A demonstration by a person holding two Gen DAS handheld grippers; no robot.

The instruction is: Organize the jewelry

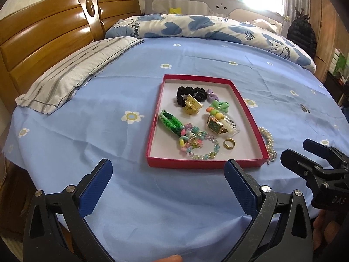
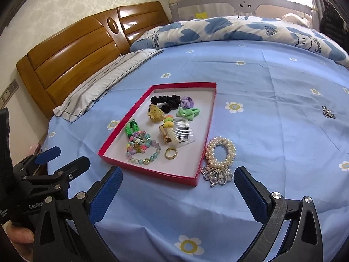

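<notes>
A red shallow box (image 1: 205, 164) (image 2: 152, 172) lies on the blue bed sheet. It holds a black scrunchie (image 1: 185, 93), a gold ring (image 1: 229, 143) (image 2: 170, 152), a watch (image 1: 214, 126), a clear comb (image 2: 184, 134), beaded bracelets (image 1: 200, 148) (image 2: 142, 152) and hair clips. A pearl bracelet (image 2: 220, 152) (image 1: 267, 136) and a rhinestone brooch (image 2: 217, 175) lie on the sheet just right of the box. A small rhinestone piece (image 2: 328, 111) (image 1: 304, 108) lies farther right. My left gripper (image 1: 169, 174) is open and empty, in front of the box. My right gripper (image 2: 177, 182) is open and empty, near the brooch.
A striped pillow (image 1: 72, 74) lies at the left by the wooden headboard (image 1: 43, 35). A blue-and-white duvet (image 1: 196, 27) is bunched at the far side. A grey bed rail (image 1: 218, 4) stands behind it. The bed's near edge drops off at the lower left.
</notes>
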